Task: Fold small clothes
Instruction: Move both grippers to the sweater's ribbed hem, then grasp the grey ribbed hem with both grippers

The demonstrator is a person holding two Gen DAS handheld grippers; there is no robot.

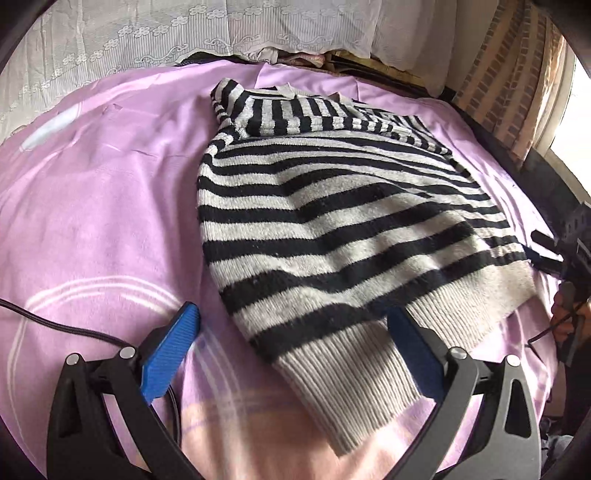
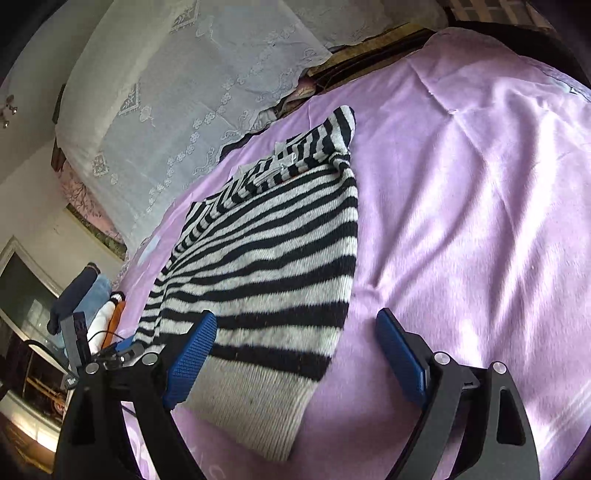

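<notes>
A small black-and-grey striped knit sweater (image 1: 332, 221) lies on a purple blanket, sleeves folded in across its upper part, ribbed grey hem toward me. My left gripper (image 1: 291, 314) is open, its blue fingers straddling the hem's left corner just above the cloth. In the right wrist view the sweater (image 2: 266, 251) stretches away from the camera. My right gripper (image 2: 295, 321) is open, its left finger (image 2: 192, 354) over the hem, its right finger (image 2: 402, 358) over bare blanket beside the hem's right corner. The right gripper also shows at the left wrist view's right edge (image 1: 565, 266).
The purple blanket (image 1: 92, 221) covers the bed. A white lace cover (image 1: 184, 33) hangs behind it. A black cable (image 1: 55, 325) runs across the blanket at the lower left. Socks and small clothes (image 2: 92, 295) lie at the bed's far left edge in the right wrist view.
</notes>
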